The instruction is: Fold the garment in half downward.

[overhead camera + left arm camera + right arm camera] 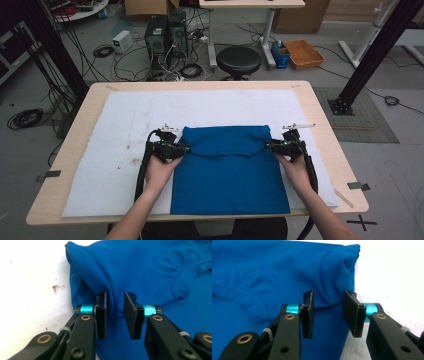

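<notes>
high: overhead, facing forward-down | gripper views: close, level | shared: blue cloth point(230, 170)

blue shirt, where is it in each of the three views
High view: the blue shirt lies centre, toward the near edge of the white mat.
Left gripper view: it covers the right and upper part.
Right gripper view: it covers the left and centre.
Shared landmark: the folded-over upper edge with its neckline seam, running between both grippers.

garment point(230, 170): solid blue | mat point(125, 125): white, dark specks | table point(320, 115): pale wood | grippers point(115, 315): black, teal bands, brass rivets
</notes>
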